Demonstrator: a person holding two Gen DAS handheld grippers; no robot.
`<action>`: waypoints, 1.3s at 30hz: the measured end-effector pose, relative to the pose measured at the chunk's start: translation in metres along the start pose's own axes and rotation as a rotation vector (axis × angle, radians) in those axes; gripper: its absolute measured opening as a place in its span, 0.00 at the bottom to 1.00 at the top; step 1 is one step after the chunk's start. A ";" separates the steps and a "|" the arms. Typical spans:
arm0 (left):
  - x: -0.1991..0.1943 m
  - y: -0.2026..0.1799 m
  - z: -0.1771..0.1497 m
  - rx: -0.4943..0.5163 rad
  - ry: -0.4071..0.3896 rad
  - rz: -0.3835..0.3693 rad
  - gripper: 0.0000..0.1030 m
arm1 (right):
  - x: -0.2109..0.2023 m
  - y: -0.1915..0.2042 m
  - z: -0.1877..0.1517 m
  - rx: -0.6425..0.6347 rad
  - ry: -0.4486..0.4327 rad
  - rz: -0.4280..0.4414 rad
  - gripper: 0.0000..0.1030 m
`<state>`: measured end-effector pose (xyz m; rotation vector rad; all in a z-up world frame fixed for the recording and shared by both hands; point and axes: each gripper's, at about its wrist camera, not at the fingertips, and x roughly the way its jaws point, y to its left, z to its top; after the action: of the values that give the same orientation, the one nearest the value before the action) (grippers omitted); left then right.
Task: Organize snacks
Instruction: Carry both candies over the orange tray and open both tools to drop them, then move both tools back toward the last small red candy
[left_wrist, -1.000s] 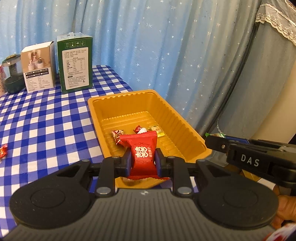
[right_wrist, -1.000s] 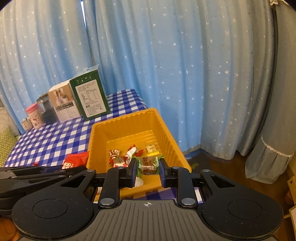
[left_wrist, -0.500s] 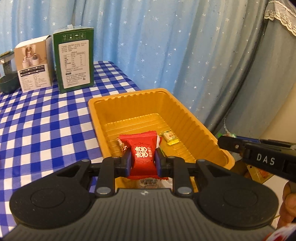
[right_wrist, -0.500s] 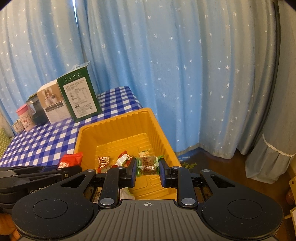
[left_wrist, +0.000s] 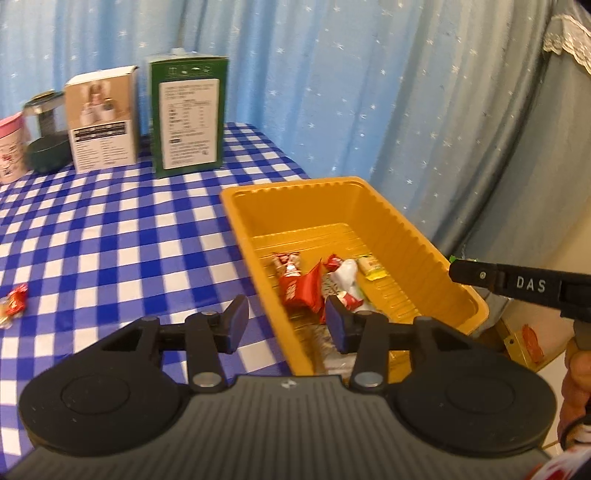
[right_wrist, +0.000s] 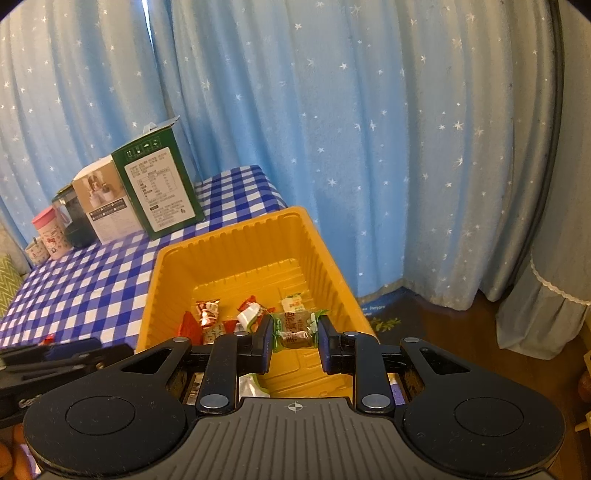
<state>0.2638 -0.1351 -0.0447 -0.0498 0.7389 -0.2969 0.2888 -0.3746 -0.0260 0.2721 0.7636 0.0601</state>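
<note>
While the left gripper (left_wrist: 282, 319) has just been opening, its jaws now apart with nothing pressed between them, the red packet (left_wrist: 300, 288) lies blurred in the yellow tray (left_wrist: 417, 236), perhaps not yet settled. Only the right wrist view shows the right gripper (right_wrist: 294, 338) clamped on a green-ended wrapped candy (right_wrist: 295, 328) above the tray's near end. Only the left view shows a loose red candy (left_wrist: 14, 301) on the checked tablecloth (left_wrist: 110, 236) and "DAS" on the other tool; the green box (left_wrist: 186, 116) label is too small to read.
</note>
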 end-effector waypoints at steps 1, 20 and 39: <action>-0.003 0.001 -0.001 -0.006 -0.003 0.001 0.41 | 0.000 0.001 0.000 0.001 -0.001 0.007 0.24; -0.055 0.019 -0.024 -0.046 -0.006 0.058 0.49 | -0.027 -0.002 0.004 0.106 -0.030 0.043 0.68; -0.161 0.039 -0.057 -0.079 -0.076 0.128 0.74 | -0.121 0.065 -0.052 0.035 -0.023 0.084 0.68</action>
<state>0.1228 -0.0490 0.0132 -0.0877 0.6754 -0.1423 0.1686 -0.3183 0.0367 0.3375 0.7305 0.1225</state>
